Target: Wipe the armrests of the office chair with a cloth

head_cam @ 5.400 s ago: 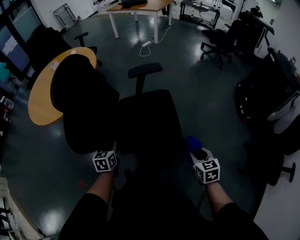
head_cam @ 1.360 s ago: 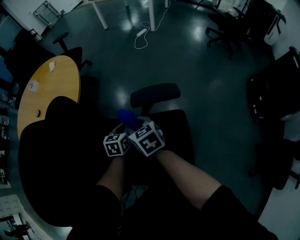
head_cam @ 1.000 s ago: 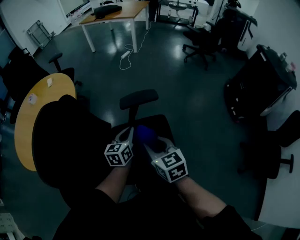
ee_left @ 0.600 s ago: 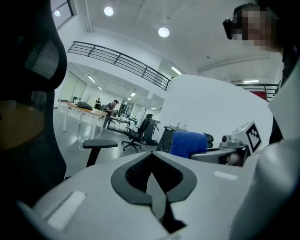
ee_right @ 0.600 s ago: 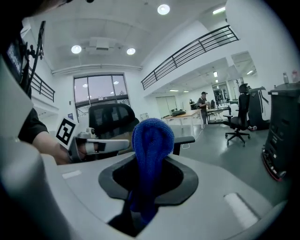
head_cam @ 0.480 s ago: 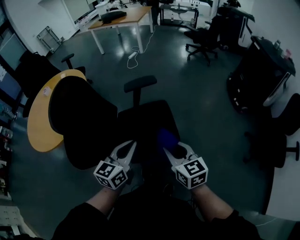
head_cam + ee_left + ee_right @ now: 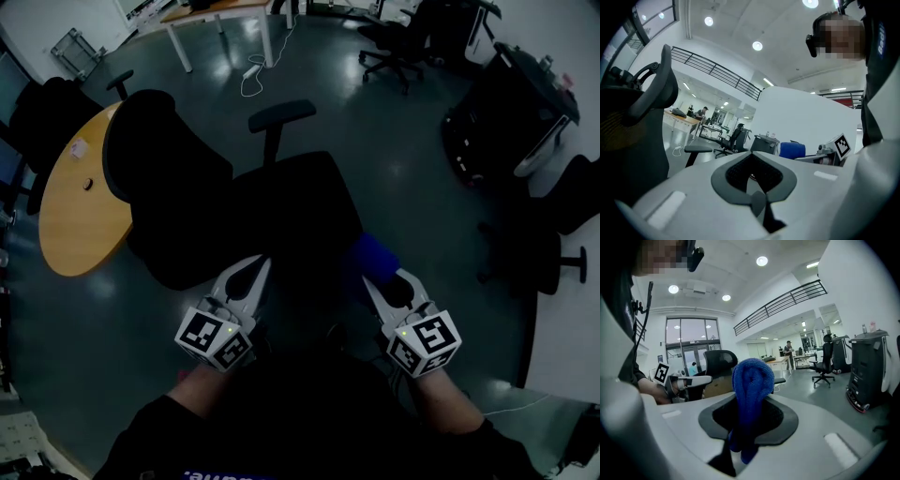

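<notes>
The black office chair (image 7: 291, 216) stands before me, backrest (image 7: 169, 178) to the left and its far armrest (image 7: 281, 114) beyond the seat. My right gripper (image 7: 377, 267) is over the seat's right edge, shut on a folded blue cloth (image 7: 373, 253) that sticks up between its jaws (image 7: 749, 380). My left gripper (image 7: 253, 267) hovers at the seat's near left edge, shut with nothing in it; its pads (image 7: 764, 185) meet. The near armrest is lost in the dark. The left gripper view catches the cloth (image 7: 792, 150) and the far armrest (image 7: 698, 148).
A round wooden table (image 7: 80, 206) stands left of the chair. A black cart (image 7: 506, 103) and another chair (image 7: 562, 225) are on the right. Further chairs, a desk (image 7: 216, 9) and a floor cable (image 7: 251, 70) lie at the back.
Both grippers have drawn back toward me and apart. The right one carried the cloth from above the middle of the seat to its right edge.
</notes>
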